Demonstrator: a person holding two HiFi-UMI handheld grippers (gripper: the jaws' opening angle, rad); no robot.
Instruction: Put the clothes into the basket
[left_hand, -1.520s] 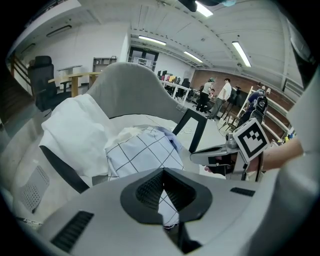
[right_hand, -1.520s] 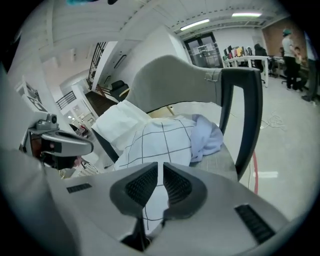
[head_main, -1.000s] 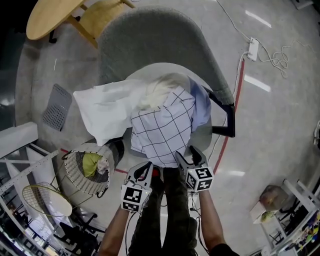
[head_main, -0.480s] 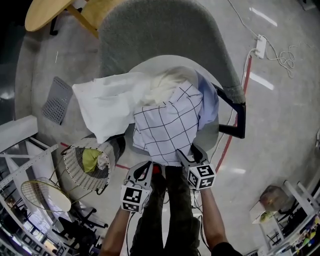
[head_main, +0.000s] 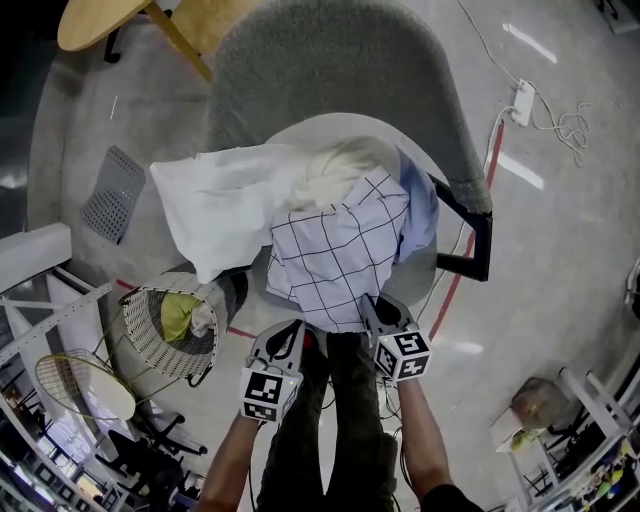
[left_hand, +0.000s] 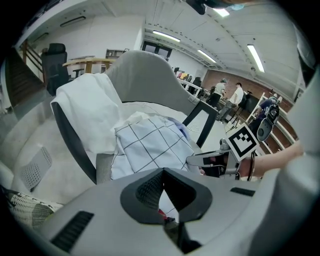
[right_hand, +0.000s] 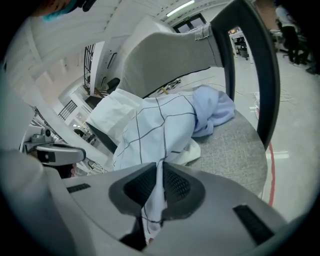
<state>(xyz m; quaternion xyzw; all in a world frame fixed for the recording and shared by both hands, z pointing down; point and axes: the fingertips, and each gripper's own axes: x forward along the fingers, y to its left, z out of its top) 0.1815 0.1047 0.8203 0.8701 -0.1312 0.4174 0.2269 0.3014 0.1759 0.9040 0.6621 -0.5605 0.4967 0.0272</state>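
Note:
A pile of clothes lies on the grey chair (head_main: 340, 60): a white cloth (head_main: 215, 205), a checked shirt (head_main: 335, 250) and a light blue garment (head_main: 418, 205). My right gripper (head_main: 372, 300) is at the shirt's near hem. Its jaws have just been closing, and in the right gripper view (right_hand: 161, 167) the checked shirt (right_hand: 155, 130) is pinched between the pads. My left gripper (head_main: 290, 330) hovers just left of it, below the hem. Its tips (left_hand: 163, 172) meet with nothing pinched. The wire basket (head_main: 135, 335) stands on the floor to the left and holds a yellow-green item.
A wooden table (head_main: 100, 25) stands beyond the chair. A power strip with cables (head_main: 520, 100) lies at the far right, a floor grate (head_main: 105, 195) at the left, and a racket (head_main: 85, 385) beside the basket. The chair's dark armrest (head_main: 475, 235) juts out right of the shirt.
The right gripper's fingers, spread before, have come together on the checked shirt's hem. Both hands have stayed about where they were.

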